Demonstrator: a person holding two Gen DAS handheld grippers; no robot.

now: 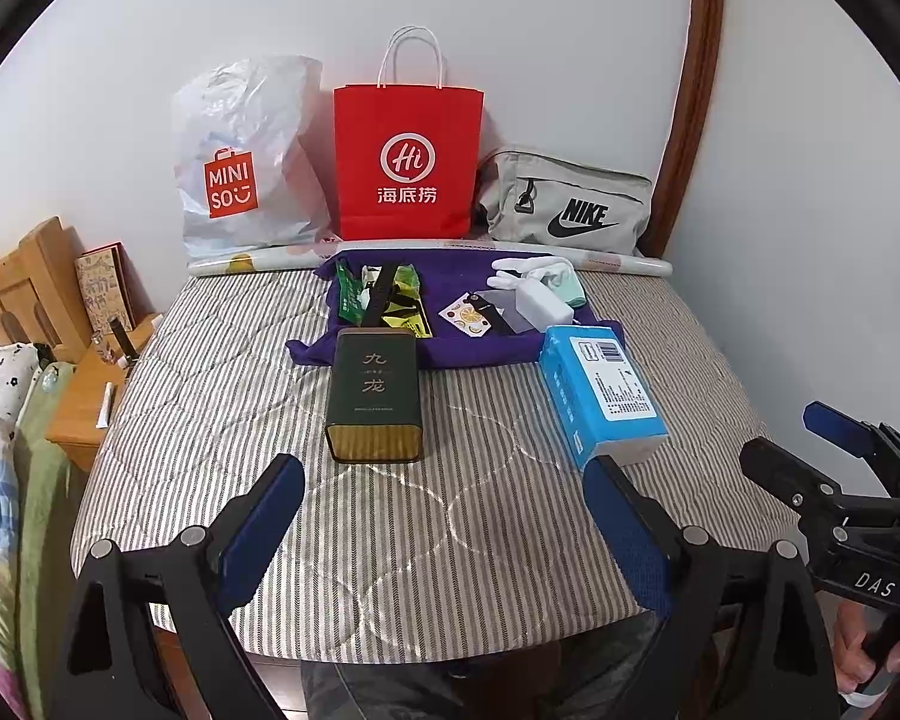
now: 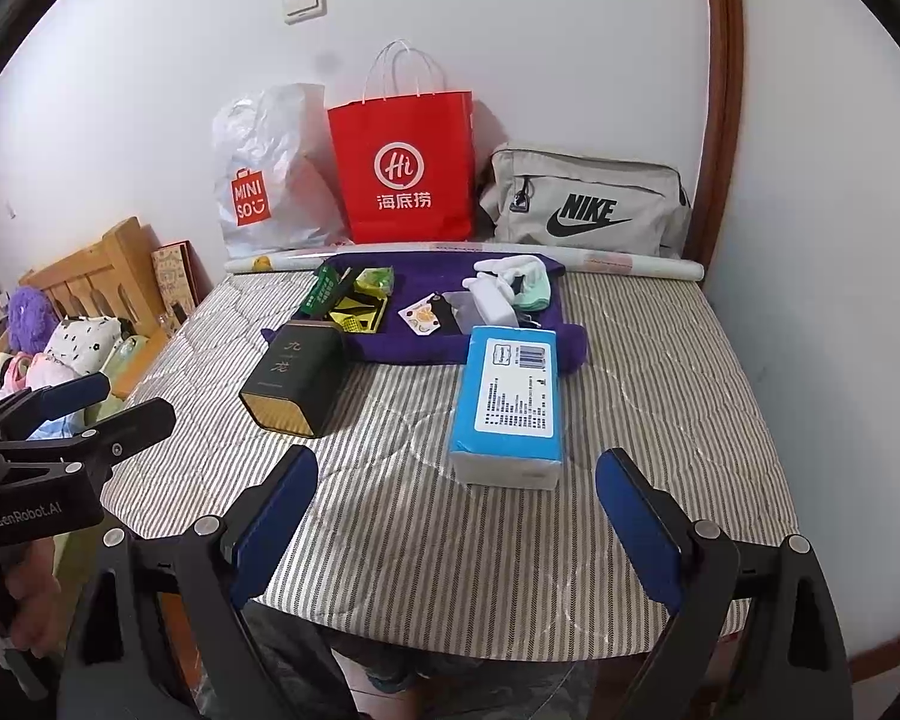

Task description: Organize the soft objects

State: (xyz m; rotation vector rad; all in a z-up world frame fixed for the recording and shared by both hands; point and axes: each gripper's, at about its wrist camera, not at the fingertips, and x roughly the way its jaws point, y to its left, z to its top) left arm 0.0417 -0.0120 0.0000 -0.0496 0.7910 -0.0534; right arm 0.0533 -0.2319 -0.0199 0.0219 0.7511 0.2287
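Left wrist view only: my right gripper (image 1: 798, 450) at the right edge.
Right wrist view only: a fuzzy purple toy (image 2: 30, 315) far left.
My left gripper (image 1: 444, 516): spread wide, empty, above the striped quilted pad (image 1: 210, 396).
Right gripper: spread wide, empty.
Blue plastic-wrapped tissue pack (image 2: 510, 402): flat on the pad, just ahead of my right gripper, touching the purple cloth (image 2: 402, 348).

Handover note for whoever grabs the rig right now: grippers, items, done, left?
Left gripper: open, empty, hovering over the near edge of the striped mattress pad.
Right gripper: open, empty, in front of the blue plastic-wrapped tissue pack.
Dark green rectangular tin lies on its side beside the tissue pack.
Purple cloth behind them holds snack packets, a white charger and white and mint fabric pieces.
Red paper bag, white plastic bag and grey fabric pouch stand at the wall.
Done: nothing evident. Left: apparently all the sorting.
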